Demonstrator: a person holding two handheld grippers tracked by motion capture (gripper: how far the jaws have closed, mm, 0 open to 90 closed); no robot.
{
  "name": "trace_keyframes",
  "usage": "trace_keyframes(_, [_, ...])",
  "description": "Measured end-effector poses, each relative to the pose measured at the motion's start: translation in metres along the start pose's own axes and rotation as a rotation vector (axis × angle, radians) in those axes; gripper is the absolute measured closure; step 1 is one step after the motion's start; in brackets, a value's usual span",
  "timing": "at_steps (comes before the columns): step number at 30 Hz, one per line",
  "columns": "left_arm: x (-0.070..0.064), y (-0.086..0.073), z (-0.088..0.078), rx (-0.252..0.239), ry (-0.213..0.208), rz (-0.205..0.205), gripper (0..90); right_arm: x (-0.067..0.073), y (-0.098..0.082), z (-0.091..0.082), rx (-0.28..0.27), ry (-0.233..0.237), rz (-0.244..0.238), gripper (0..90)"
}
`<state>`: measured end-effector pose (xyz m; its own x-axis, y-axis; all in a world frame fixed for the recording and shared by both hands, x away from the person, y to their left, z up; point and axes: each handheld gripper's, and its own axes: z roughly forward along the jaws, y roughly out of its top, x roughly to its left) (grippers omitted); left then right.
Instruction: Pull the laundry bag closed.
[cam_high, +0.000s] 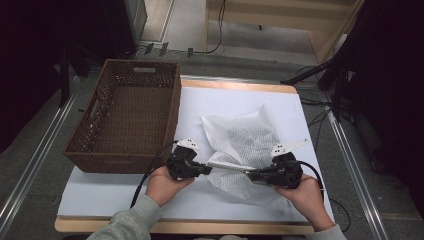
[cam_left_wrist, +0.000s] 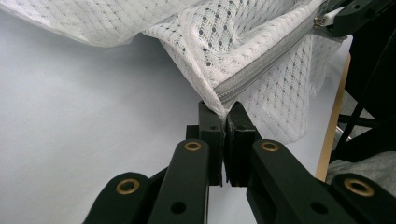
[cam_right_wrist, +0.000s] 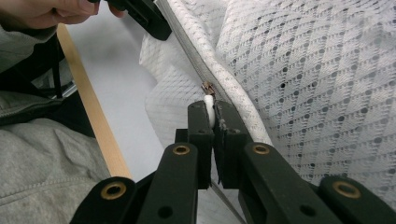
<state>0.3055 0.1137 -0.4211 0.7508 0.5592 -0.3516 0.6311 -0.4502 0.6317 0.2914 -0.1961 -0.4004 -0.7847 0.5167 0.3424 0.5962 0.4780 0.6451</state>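
A white mesh laundry bag (cam_high: 240, 142) with something dark inside lies on the white table cover, its grey zipper (cam_high: 231, 166) stretched taut between my two grippers. My left gripper (cam_high: 209, 169) is shut on the bag's corner at the zipper's end (cam_left_wrist: 223, 100). My right gripper (cam_high: 250, 175) is shut on the white zipper pull (cam_right_wrist: 208, 109). In the left gripper view the right gripper's jaws hold the pull (cam_left_wrist: 327, 19) at the top right. The left gripper (cam_right_wrist: 148, 16) and its hand appear at the top of the right gripper view.
A brown wicker basket (cam_high: 127, 112), with nothing in it, stands at the table's left. The wooden front edge (cam_high: 190, 227) of the table runs close behind both hands. Cables trail from each gripper, and white cover lies bare at the front left.
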Motion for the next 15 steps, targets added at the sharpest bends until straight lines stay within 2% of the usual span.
trace_keyframes(15, [-0.0001, 0.0002, -0.0006, 0.001, 0.000, 0.003, 87.8, -0.0004, -0.0002, -0.0007, -0.003, 0.007, -0.003, 87.8])
